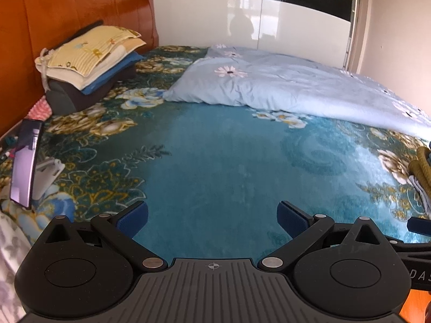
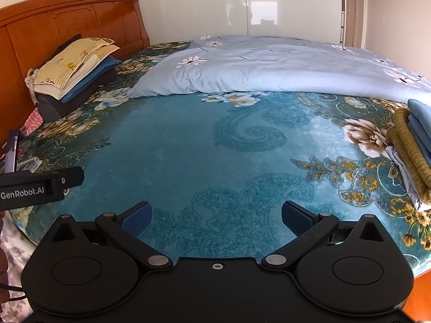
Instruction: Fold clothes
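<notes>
So from my end, far left there's a purple phone (image 1: 23, 161) propped on a white stand. Against the orange wooden headboard (image 2: 67, 18) sits a stack of folded clothes (image 2: 72, 78): yellow striped on top, blue, dark grey underneath. My left gripper (image 1: 212, 219) and right gripper (image 2: 216, 219) both have fingers spread wide, holding nothing, over the teal floral bedspread (image 2: 188, 148). Far right: a second folded pile (image 2: 412, 148), mustard knit and blue.
</notes>
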